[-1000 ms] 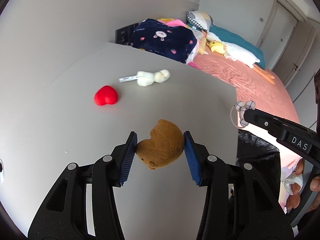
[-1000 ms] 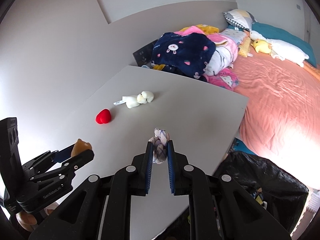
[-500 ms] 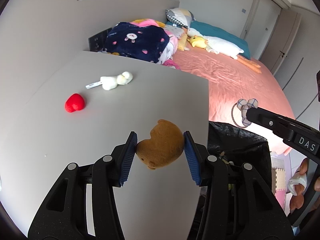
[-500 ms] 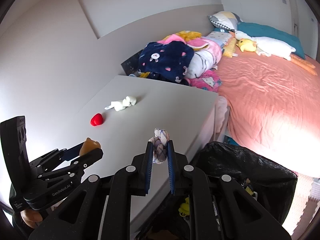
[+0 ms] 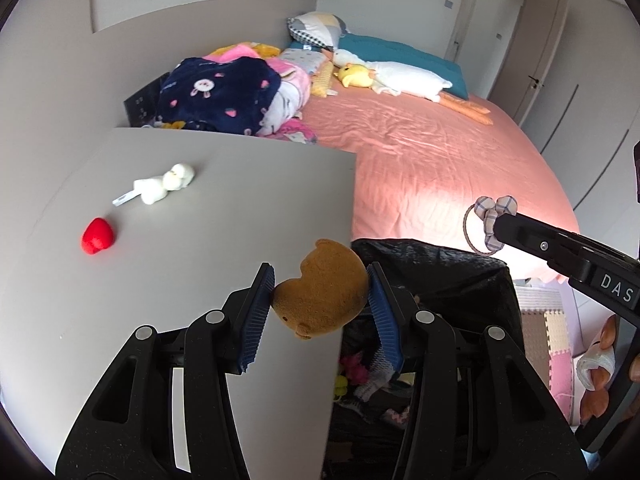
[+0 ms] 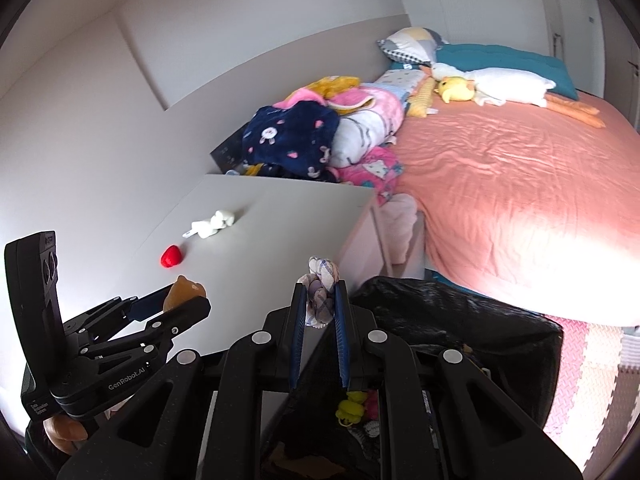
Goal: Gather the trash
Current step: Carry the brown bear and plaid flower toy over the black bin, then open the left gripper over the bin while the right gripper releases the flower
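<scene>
My left gripper [image 5: 320,294] is shut on a brown plush bear head [image 5: 322,290] and holds it over the grey table's right edge, beside the black trash bag [image 5: 452,264]. My right gripper [image 6: 320,300] is shut on a plaid fabric hair tie [image 6: 322,280] above the near rim of the bag [image 6: 460,320]. It also shows in the left wrist view [image 5: 490,220], over the bag. The left gripper with the bear shows in the right wrist view [image 6: 186,292]. A red heart [image 5: 97,236] and a white plush toy [image 5: 162,186] lie on the table [image 5: 224,208].
The open bag holds several small items [image 6: 352,410]. A bed with a salmon sheet [image 5: 440,152] lies beyond the table, with a pile of blankets [image 5: 236,92] and plush toys [image 5: 384,76] at its head. Foam floor mats [image 6: 600,372] lie right of the bag.
Both grippers have moved right, off the table toward the trash bag, still holding the bear head and the hair tie. The bag now fills more of both views.
</scene>
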A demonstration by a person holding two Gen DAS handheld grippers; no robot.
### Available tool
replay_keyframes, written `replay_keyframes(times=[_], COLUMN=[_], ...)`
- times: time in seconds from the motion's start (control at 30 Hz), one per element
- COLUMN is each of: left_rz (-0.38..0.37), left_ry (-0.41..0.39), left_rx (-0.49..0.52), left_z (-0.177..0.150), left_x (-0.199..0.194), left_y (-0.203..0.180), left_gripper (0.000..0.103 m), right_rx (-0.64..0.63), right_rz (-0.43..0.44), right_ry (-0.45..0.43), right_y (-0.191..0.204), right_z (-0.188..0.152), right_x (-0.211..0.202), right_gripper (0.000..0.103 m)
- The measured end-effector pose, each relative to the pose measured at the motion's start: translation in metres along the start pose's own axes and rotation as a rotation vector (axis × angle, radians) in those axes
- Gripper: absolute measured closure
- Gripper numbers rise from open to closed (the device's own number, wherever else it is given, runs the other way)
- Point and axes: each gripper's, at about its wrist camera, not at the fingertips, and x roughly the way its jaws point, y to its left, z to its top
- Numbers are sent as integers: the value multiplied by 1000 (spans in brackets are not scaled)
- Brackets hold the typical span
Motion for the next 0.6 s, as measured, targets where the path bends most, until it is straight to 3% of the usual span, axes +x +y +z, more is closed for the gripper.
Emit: replay_keyframes(times=[0.6], left_rz=[-95], left_ry=[24], left_rx=[129], left_z=[3], left_x=[9], left_y=[-63], left_gripper=[56], right_rx=[99], right_rz=[-108], right_ry=[-52], right_y=[-56], right_z=[-12], right_x=[-40], right_gripper=[88])
